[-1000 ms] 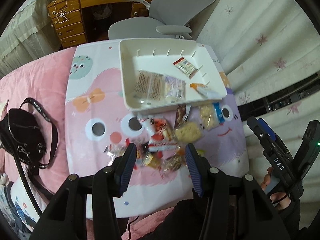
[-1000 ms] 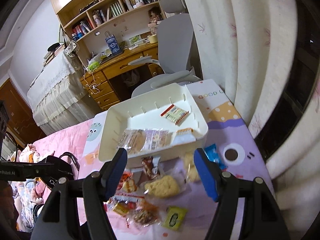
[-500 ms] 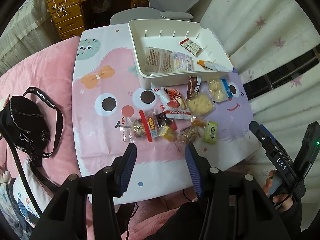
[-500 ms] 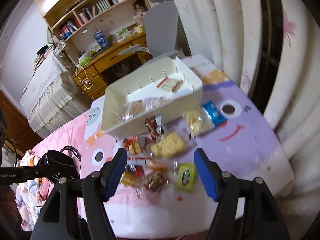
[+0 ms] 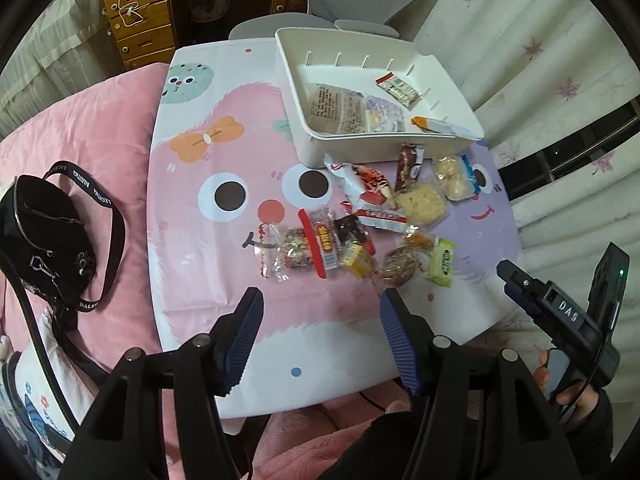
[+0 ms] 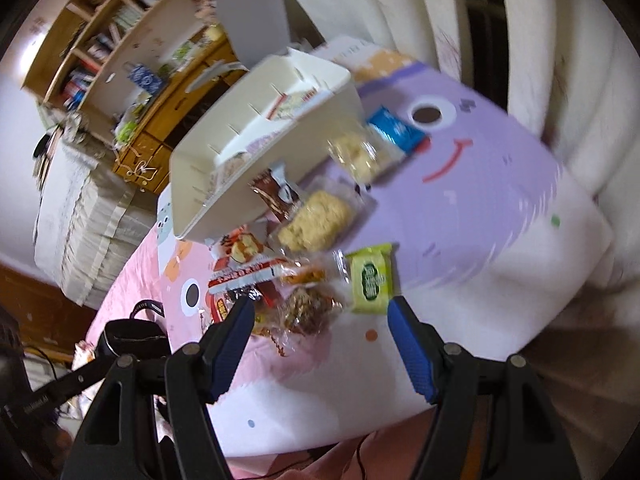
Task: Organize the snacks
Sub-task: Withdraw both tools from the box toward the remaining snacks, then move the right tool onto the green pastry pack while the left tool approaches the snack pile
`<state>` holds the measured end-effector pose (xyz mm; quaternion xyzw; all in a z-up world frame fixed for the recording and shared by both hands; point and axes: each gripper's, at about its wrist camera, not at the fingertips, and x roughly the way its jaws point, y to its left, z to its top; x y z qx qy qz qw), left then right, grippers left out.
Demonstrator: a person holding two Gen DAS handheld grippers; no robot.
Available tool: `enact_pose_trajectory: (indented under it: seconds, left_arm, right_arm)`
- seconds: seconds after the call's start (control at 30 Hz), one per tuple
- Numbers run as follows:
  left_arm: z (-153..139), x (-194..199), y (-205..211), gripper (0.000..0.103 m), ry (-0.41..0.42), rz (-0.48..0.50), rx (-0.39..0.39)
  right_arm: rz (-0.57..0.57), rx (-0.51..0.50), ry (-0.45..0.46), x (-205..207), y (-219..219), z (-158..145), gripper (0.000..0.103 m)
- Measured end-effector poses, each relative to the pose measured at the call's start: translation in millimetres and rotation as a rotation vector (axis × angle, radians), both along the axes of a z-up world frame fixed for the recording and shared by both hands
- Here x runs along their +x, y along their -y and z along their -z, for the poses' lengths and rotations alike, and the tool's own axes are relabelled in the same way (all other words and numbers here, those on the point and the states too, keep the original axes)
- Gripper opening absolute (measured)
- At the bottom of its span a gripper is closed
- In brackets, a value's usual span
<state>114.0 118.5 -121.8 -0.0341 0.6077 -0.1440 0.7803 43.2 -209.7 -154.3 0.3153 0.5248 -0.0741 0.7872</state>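
Though beyond both fingers (image 5: 248, 320), snacks (image 5: 360, 224)

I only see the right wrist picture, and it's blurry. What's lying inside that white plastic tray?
Observer: The left wrist view looks down into the white plastic tray. Several packets lie there, and the largest is a flat brown packet.
Operator: Is the other gripper carrying a snack?
Observer: No. The left gripper has its jaws opening with nothing between them, over a bare part of the cartoon-printed tablecloth.
Operator: Who holds my gripper?
Observer: A hand in a dark sleeve holds the right gripper beside the table's edge.
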Motion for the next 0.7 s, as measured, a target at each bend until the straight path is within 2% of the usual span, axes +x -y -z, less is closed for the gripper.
enact_pose_trajectory:
  seconds: [0.27, 0.5, 0.7]
  left_arm:
    - [41.7, 18.8, -6.5, 0.063, -0.106, -0.023, 0.037]
    - [79.1, 45.7, 0.3, 0.066, -0.159, 0.052, 0.071]
    - [110.4, 67.1, 13.6, 0.066, -0.181, 0.152, 0.120]
  right_arm:
    - [0.102, 0.111, -0.118, 14.4, 18.1, 36.6, 0.070]
    - [0.167, 0.216, -0.237, 38.0, 29.9, 68.9, 0.070]
    - [0.179, 0.207, -0.354, 59.9, 34.5, 88.3, 0.070]
